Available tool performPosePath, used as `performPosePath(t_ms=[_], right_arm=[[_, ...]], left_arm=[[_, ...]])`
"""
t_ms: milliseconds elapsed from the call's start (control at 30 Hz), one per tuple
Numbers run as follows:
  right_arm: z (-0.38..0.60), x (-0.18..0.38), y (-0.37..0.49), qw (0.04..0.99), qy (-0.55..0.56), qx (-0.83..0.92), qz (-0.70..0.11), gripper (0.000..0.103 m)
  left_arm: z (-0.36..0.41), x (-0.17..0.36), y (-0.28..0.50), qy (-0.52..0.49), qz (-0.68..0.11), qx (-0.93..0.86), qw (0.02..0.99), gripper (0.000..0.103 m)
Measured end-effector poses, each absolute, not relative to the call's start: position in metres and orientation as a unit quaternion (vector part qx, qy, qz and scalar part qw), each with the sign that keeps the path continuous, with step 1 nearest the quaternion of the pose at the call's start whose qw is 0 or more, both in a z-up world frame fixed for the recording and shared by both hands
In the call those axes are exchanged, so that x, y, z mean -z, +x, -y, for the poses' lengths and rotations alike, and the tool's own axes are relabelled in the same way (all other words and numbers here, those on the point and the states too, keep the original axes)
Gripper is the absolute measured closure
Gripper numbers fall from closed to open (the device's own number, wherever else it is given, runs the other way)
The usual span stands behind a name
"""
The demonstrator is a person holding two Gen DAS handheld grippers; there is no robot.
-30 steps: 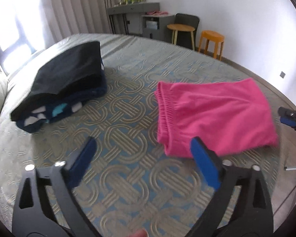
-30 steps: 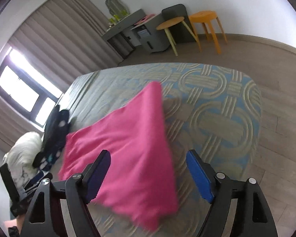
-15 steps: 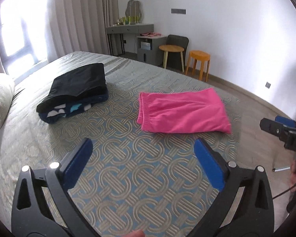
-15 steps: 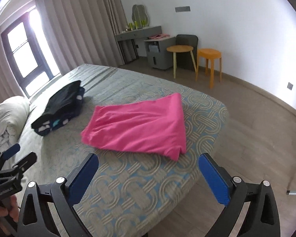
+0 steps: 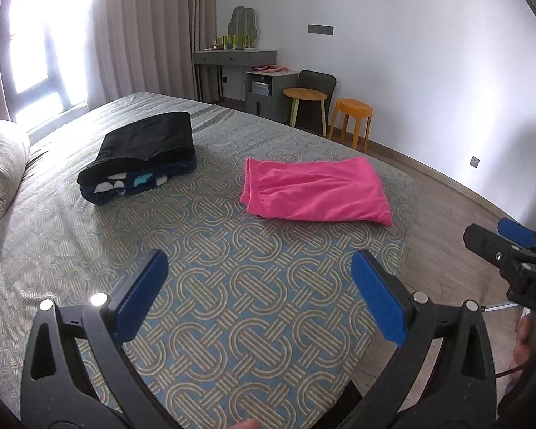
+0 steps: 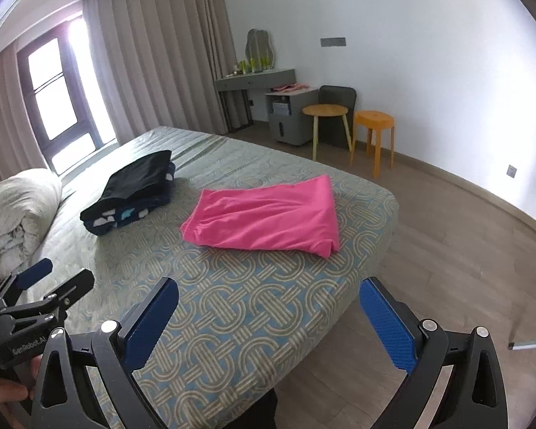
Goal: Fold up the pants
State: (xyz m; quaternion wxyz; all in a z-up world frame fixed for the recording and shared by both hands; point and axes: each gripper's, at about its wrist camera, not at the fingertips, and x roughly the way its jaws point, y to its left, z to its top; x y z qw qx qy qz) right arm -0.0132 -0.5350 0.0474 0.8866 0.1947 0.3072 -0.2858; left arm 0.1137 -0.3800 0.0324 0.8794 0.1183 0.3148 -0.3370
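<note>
The pink pants (image 5: pixel 314 193) lie folded flat on the patterned bed (image 5: pixel 214 286), near its far right corner; they also show in the right wrist view (image 6: pixel 268 214). My left gripper (image 5: pixel 261 300) is open and empty, held well back above the bed's near part. My right gripper (image 6: pixel 271 325) is open and empty, held back over the bed's near corner and the floor. Each gripper appears at the edge of the other's view: the right one (image 5: pixel 511 250), the left one (image 6: pixel 46 286).
A stack of folded dark clothes (image 5: pixel 143 157) lies on the bed left of the pants. A rolled grey duvet (image 6: pixel 14 211) lies at the left. Two stools (image 6: pixel 373 132), a chair and a grey desk (image 6: pixel 257 82) stand by the far wall. Wooden floor (image 6: pixel 446 250) lies right of the bed.
Both grippers have pulled back and up from the pink pants, which now lie folded on the bed farther off. Both stay open and empty.
</note>
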Motion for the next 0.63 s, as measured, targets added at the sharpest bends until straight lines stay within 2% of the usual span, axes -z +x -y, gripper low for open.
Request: performPosePath(t_ms=[633], right_arm=[[0.5280,-0.0491,-0.0169,0.885,0.188,0.300,-0.302,0.000]], left_arm=[[0.3835,-0.0305,0.1077,0.121,-0.311,0.343,0.878,0.001]])
